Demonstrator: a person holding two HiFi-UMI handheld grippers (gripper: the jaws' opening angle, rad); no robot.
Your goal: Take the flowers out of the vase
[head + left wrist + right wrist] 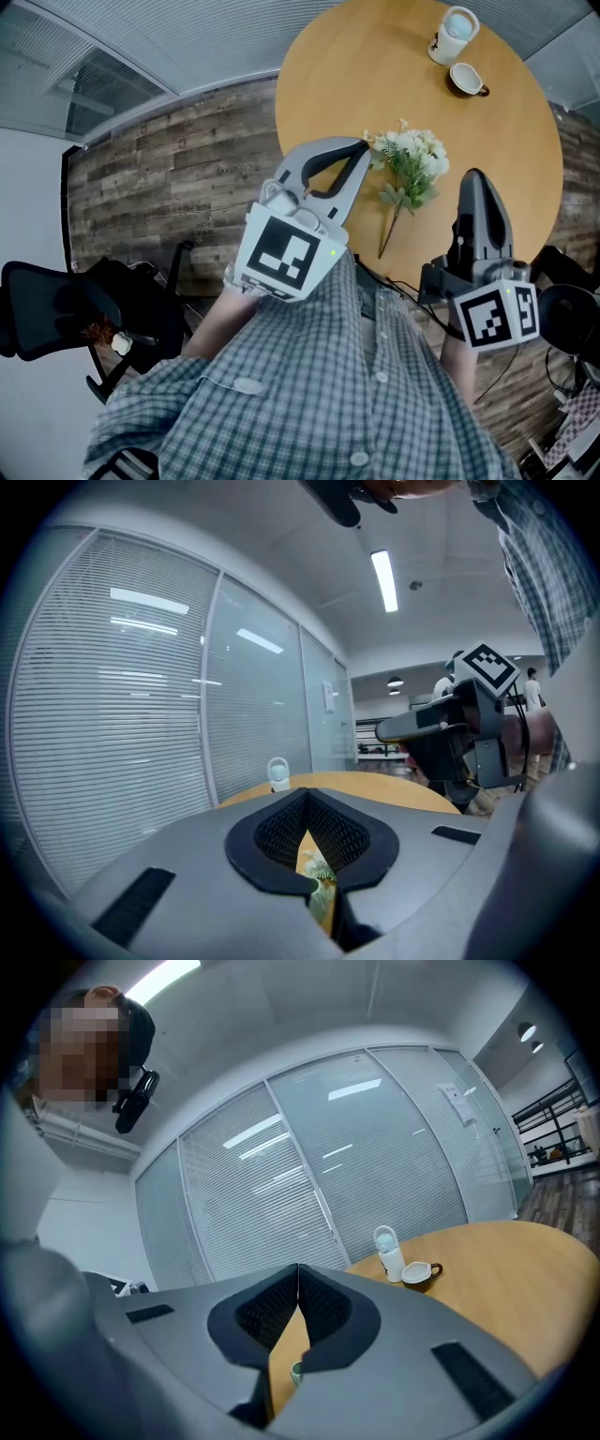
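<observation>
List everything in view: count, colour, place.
table: one, round, light wood, ahead of the person
flowers: one bunch, white blooms with green leaves, lying on the table's near side
bottle: one, white with a loop handle, far side of the table
cup: one, dark brown with a white inside, beside the bottle
office chair: one, black, on the floor at left
floor: brown wood planks
blinds: grey-white, behind the glass wall past the table
shirt: one, grey check, on the person
left gripper: grey, shut and empty, near the flowers
right gripper: dark grey, shut and empty, over the table's near edge
</observation>
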